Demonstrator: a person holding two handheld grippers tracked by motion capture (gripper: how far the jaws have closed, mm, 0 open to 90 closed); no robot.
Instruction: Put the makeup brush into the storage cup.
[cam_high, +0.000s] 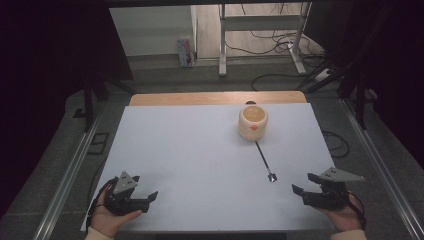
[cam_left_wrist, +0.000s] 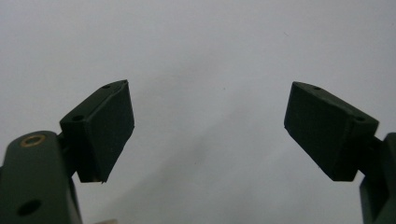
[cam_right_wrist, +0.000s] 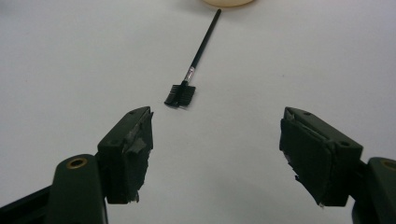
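Since the small black brush (cam_high: 264, 161) lies flat on the white table sheet (cam_high: 200, 165), untouched, I judge the work as barely begun. Its bristled head (cam_right_wrist: 180, 95) points toward my right gripper (cam_high: 306, 184) and its thin handle runs back to the cream cup (cam_high: 253, 121) near the far edge, the tip close to or touching the cup's base; I can't tell which. My right gripper hovers just short of the brush head, its jaws spread apart with nothing between them. My left gripper (cam_high: 146, 196) waits well away at the near left corner, jaws also wide and empty over bare sheet. Reaching, closing on the brush and whatever follows with the cup all seem left to do.
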